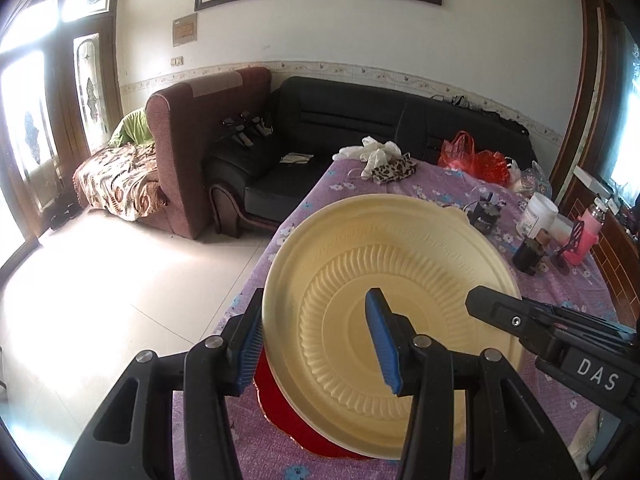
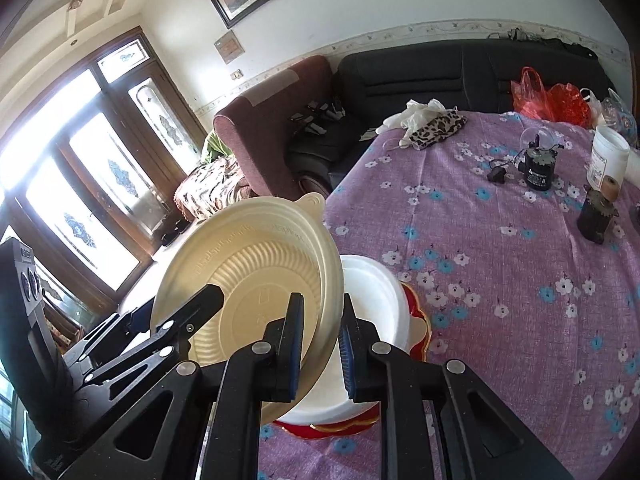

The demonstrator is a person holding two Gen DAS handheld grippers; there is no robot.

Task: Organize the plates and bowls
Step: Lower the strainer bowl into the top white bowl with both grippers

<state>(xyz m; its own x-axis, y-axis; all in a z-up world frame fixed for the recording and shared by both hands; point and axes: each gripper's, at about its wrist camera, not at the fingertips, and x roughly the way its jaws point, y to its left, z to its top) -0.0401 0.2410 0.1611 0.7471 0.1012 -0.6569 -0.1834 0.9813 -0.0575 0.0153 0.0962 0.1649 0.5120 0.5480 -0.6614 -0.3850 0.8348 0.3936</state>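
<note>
The cream bowl (image 1: 384, 288), tilted, is being held at lower centre of both views above the red plate (image 2: 420, 316) and white bowl (image 2: 376, 292) on the purple floral tablecloth (image 2: 500, 240). Its left rim is being clamped by the left gripper (image 1: 316, 340), its right rim by the narrowly closed right gripper (image 2: 322, 344).

bowl (image 2: 256, 272) above plate (image 2: 420, 320) | plate on table (image 2: 500, 260) | sofa (image 1: 360, 120) behind table
</note>
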